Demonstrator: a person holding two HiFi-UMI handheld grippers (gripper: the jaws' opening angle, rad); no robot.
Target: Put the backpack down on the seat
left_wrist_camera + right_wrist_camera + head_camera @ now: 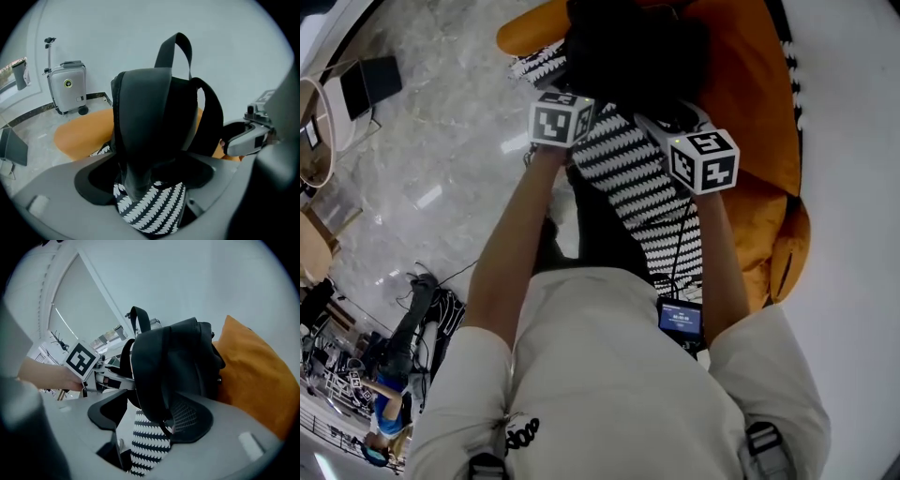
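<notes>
Where the pale floor [37, 136] meets the wall at far left, a silver suitcase [68, 89] stands upright on its wheels with its pull handle raised. It is well apart from everything you are handling. Next comes the rounded end of the orange seat [79, 133], with a black-and-white patterned cloth [150, 211] draped over its front and down toward you.

Your left claw [150, 185] is at the near side of the black backpack [154, 117]. Its jaws stand apart, and the pack's lower fabric comes down between them, with the patterned cloth showing underneath.

The backpack is upright over the seat, its carry loop [176, 47] sticking up and its shoulder straps [208, 117] facing you. Its base is hidden behind your claws. From overhead it sits toward the back of the seat, against the orange backrest [750, 84].

Your right claw [150, 427] is just beside the left one, at the pack's near right side. Its jaws are apart too. A strap runs down through the gap and the mesh back panel [187, 416] lies over the right-hand pad. The left-hand pad is clear of the pack, with pale floor visible between them. Farther right, the backrest rises behind the backpack and touches it.
</notes>
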